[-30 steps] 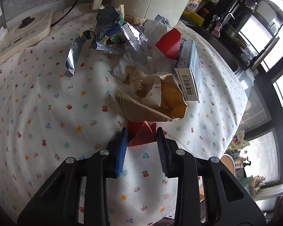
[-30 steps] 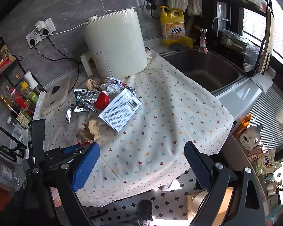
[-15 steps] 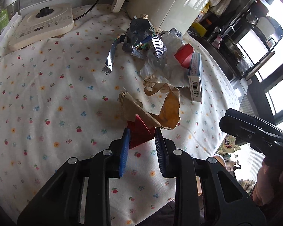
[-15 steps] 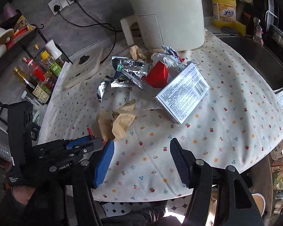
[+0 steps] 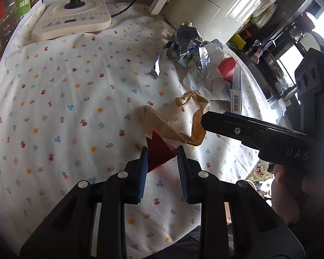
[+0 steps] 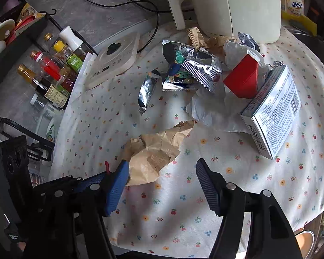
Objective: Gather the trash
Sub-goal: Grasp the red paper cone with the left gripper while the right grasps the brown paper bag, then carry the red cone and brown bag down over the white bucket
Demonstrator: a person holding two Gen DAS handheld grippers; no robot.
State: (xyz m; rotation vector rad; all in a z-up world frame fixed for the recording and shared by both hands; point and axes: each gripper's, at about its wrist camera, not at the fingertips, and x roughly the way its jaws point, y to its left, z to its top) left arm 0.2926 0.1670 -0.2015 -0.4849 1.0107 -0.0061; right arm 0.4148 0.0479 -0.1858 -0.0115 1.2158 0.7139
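Judging by how things are lying, the collecting is only just getting going — nearly all the trash is sitting out on the flowered tablecloth (image 6: 205, 211), and no bin or bag is showing in either view. The biggest thing by the pile, the white appliance (image 6: 233, 6), is standing at the back and is no part of the job. In front of it the grey printed box (image 6: 272, 112) is leaning on its edge, touching the red carton (image 6: 243, 79) and resting on the crumpled white paper (image 6: 211, 112). To their left the silver foil wrappers (image 6: 190, 71) are lying heaped together, with one narrow foil sachet (image 6: 146, 88) just apart from them. Nearest the person, the brown paper bag (image 6: 155, 153) is lying crumpled and torn open.

Only one piece looks to be in hand: the left gripper (image 5: 162, 161) is pinching a small red scrap (image 5: 158, 151) between its blue pads, jaws drawn in narrow around it, and the scrap is tucked under the near edge of the brown bag. The right gripper (image 6: 159, 172) is hanging wide open and gripping nothing — its left finger is lying against or over the bag's near edge, though I cannot tell whether it is touching, and its right finger is standing over bare cloth. Everything else is waiting to be picked up.
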